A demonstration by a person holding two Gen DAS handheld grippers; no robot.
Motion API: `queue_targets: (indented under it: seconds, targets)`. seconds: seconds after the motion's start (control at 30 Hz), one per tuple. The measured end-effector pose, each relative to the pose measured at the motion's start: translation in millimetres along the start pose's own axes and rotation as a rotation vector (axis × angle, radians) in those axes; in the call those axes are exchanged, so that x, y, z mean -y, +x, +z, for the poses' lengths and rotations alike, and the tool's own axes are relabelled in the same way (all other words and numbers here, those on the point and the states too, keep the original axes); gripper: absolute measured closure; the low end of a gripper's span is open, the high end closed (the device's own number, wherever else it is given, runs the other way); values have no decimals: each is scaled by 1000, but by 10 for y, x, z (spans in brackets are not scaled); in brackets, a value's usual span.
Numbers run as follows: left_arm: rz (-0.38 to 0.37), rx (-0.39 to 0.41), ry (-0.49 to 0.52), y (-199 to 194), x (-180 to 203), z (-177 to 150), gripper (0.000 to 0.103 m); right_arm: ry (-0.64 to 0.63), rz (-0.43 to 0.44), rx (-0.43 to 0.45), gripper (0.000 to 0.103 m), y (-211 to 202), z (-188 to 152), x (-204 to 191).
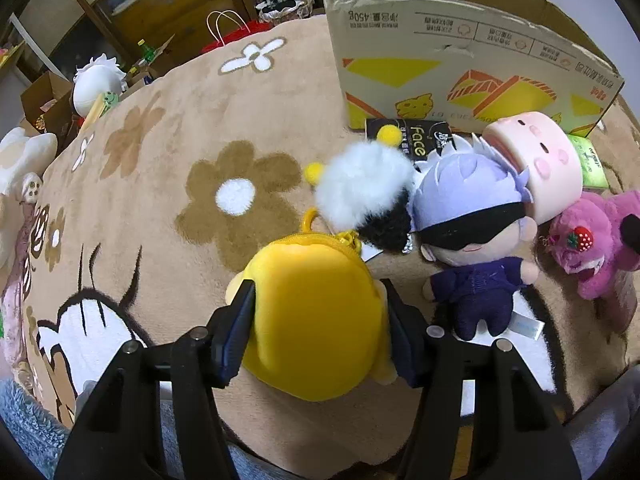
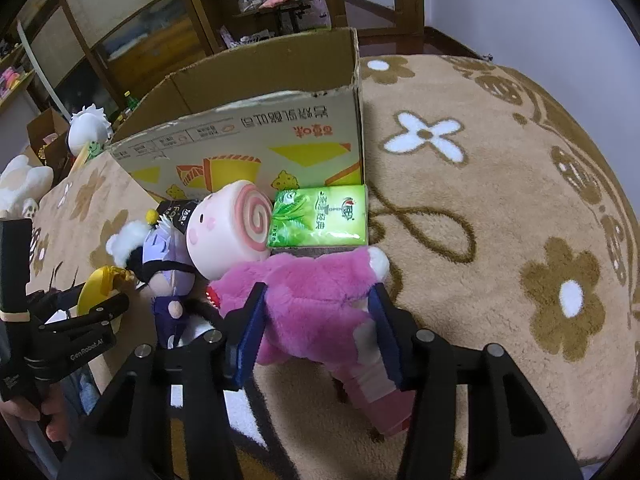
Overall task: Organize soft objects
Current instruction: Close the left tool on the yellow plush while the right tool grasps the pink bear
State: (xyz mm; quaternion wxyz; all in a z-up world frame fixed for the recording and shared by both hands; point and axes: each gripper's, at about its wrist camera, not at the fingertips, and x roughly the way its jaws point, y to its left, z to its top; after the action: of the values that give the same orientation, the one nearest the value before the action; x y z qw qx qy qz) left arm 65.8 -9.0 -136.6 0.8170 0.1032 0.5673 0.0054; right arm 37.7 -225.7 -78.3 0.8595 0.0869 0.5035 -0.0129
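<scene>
The left gripper (image 1: 320,312) has its two blue-padded fingers set against either side of a yellow plush pouch (image 1: 316,320), pinching it; the pouch lies on the tan flower-patterned rug (image 1: 160,208) with its zipper and yellow ring pointing away from the camera. The right gripper (image 2: 316,332) straddles a pink plush bear (image 2: 304,304), its left pad sunk into the fur and its right pad against the bear's other flank, so it grips the bear too. Just beyond the pouch sits a fluffy white and black plush (image 1: 366,196) with small yellow pompoms, touching a lilac-haired doll (image 1: 476,232) in a black blindfold and dark purple outfit, which lies face up. The doll's head touches a pale pink swirl-roll plush (image 2: 232,232), and the bear lies just beside that roll. A green tissue pack (image 2: 320,216) rests between the roll and the front wall of an open cardboard box (image 2: 256,132), close to the box's right corner. A black packet (image 1: 412,140) lies flat against the foot of the box. In the right wrist view a hand (image 2: 24,416) grasps the left gripper's handle at the lower left edge. Past the rug's far left edge stand a white-haired plush head (image 2: 86,128) and wooden cabinets (image 2: 132,28).
</scene>
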Motion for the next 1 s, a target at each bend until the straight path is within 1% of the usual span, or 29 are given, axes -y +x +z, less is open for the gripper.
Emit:
queue_targets:
  seconds: [0.1,0.2,0.37,0.47,0.57,0.63,0.67,0.7,0.77,0.9,1.0]
  targets:
    - [0,4,1,-23,3,-9,46,-2,0,27,51,-70,4,-2]
    - [-15,14,-11,-67,-13,-8,46,9,5,34,52,-103,7,19]
    - [-59,84,-28,-259,-42,-6,46,23,14,48,52,-144,19,53]
    - [-70,150,-29,-418,-43,-13,46,26,23,62,54,-192,24,66]
    - [-100,227,-49,-590,-78,0,46,43,46,71,62,-246,34,90]
    - [-112,285,-68,-719,-111,11,46,56,75,82,72,-294,43,112]
    - [-112,311,-75,-780,-126,13,46,58,82,84,74,-308,45,115]
    - [-110,330,-82,-826,-139,9,46,58,86,86,91,-319,46,117]
    - [-115,348,-93,-879,-169,9,46,64,109,73,90,-304,45,118]
    - [-112,345,-98,-890,-196,23,46,50,117,47,90,-245,26,78]
    - [-100,351,-90,-891,-193,10,46,41,125,51,90,-247,27,57]
